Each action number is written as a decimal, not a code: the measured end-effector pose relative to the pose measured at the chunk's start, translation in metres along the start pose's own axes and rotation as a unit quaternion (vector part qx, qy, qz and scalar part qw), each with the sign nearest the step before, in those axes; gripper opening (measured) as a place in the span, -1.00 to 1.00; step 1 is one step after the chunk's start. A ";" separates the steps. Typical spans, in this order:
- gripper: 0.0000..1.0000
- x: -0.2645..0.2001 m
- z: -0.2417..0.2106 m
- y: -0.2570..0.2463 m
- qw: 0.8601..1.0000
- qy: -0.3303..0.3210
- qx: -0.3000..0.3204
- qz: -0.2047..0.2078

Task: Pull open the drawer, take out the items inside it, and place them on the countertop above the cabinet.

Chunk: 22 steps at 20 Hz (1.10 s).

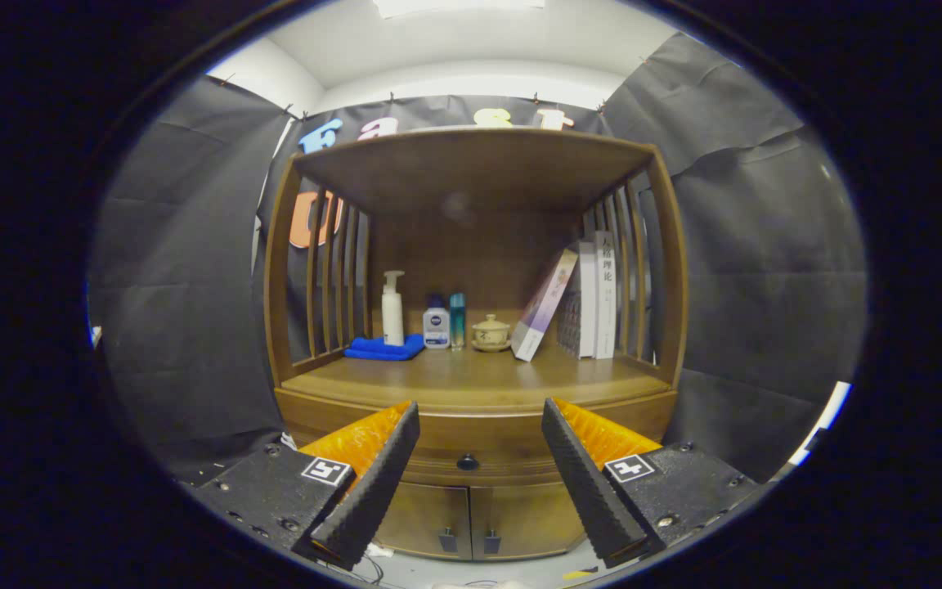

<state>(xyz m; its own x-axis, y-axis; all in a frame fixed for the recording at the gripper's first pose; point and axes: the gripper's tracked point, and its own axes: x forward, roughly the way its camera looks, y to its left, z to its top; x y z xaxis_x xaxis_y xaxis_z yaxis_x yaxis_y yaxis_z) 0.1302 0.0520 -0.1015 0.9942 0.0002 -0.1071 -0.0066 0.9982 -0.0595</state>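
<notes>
The gripper (479, 409) faces a wooden cabinet (475, 245) head-on, with its jaws spread wide and nothing between them. The two fingers (377, 474) are black and ribbed, backed in orange, and they angle outward toward the cabinet.

The drawer (471, 446) sits just under the countertop (479, 380) and is shut, its front flush with the cabinet. Its long axis runs side to side, and its face points straight back at the gripper. A small dark knob (468, 463) is at the middle of the drawer front, and it shows in the gap between the fingers, beyond their tips and apart from both. What lies inside the drawer cannot be seen.

Below the drawer are two doors (471, 519) with small handles that meet at the centre.

On the countertop, toward the back, a white pump bottle (392, 308) stands upright at the edge of a folded blue cloth (385, 348). Beside it are a short white bottle (436, 324) with a dark cap and a slim teal bottle (457, 321), both upright. A small lidded cup (491, 334) sits near them. To the right, one book (545, 304) leans against several upright books (598, 294) next to the slatted side.
</notes>
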 end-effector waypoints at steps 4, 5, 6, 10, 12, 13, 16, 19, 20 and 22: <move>0.93 0.035 -0.035 0.014 1.000 0.012 -0.016 0.003; 0.91 0.045 -0.046 0.016 1.000 0.019 -0.022 0.004; 0.89 0.053 -0.056 0.018 0.999 0.028 -0.025 0.006; 0.76 0.075 -0.091 0.021 0.998 0.064 -0.012 0.001; 0.70 0.084 -0.100 0.018 0.998 0.070 -0.004 -0.004; 0.64 0.086 -0.107 0.017 0.997 0.079 -0.001 -0.007; 0.42 0.098 -0.119 0.014 0.995 0.098 0.012 -0.005; 0.22 0.103 -0.122 0.008 0.994 0.103 0.024 -0.012; 0.16 0.104 -0.122 0.005 0.994 0.102 0.026 -0.017; -0.14 0.105 -0.125 0.002 0.994 0.107 0.029 -0.020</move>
<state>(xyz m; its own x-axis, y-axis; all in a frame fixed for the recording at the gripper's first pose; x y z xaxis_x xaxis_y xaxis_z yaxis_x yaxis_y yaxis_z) 0.2215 0.0469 -0.2372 0.9480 -0.0464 -0.3149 0.0450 0.9989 -0.0117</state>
